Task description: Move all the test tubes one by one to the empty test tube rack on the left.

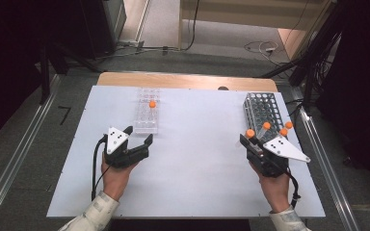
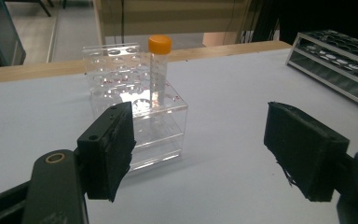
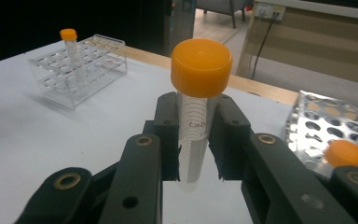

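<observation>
High view: left gripper (image 1: 137, 135) at 7 o'clock on the table (image 1: 192, 173), jaws apart, empty, just below the clear rack (image 1: 147, 117); right gripper (image 1: 251, 139) at 4 o'clock, beside the metal rack (image 1: 263, 110).
Left gripper view: clear rack at 11 o'clock with one orange-capped tube (image 2: 158, 70) upright in it; no writing legible.
Right gripper view: jaws clamped on a held tube (image 3: 197, 112), upright; printed graduations and letters "tab" readable on its side.
</observation>
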`<state>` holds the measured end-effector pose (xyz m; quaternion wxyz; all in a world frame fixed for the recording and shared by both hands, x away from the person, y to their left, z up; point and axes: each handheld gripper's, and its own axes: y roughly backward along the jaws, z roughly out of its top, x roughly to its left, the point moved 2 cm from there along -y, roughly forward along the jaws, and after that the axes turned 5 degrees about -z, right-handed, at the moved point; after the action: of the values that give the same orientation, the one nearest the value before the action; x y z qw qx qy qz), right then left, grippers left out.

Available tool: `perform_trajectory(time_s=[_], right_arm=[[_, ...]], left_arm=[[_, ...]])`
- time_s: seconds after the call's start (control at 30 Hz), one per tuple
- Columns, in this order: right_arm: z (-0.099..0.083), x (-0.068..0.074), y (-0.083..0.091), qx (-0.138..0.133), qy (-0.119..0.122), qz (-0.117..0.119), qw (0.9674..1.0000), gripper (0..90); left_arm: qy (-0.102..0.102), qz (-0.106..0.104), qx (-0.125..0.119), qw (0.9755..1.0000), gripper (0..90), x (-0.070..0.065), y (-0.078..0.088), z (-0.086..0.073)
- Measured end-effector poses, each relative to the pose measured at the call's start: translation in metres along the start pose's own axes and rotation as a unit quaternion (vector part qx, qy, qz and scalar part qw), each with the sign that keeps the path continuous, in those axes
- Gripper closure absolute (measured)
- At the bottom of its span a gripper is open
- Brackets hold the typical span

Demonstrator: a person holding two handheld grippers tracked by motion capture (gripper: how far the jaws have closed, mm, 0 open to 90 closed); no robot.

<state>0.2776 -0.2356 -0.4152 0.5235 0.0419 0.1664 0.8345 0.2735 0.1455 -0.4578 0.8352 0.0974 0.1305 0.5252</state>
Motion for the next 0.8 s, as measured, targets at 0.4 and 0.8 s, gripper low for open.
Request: perform_trajectory(time_s=[0.4, 0.8], right_arm=[[0.003, 0.031, -0.024, 0.011, 0.014, 0.038, 0.9991, 72.1], [0.002, 0.067, -0.046, 0.031, 0.027, 0.083, 0.9957, 72.1]], left_arm=[[-0.001, -0.007, -0.006, 1.0000, 24.1, -0.004, 0.001, 0.002], [-0.011, -0.056, -0.016, 0.9983, 25.2, -0.028, 0.000, 0.008]])
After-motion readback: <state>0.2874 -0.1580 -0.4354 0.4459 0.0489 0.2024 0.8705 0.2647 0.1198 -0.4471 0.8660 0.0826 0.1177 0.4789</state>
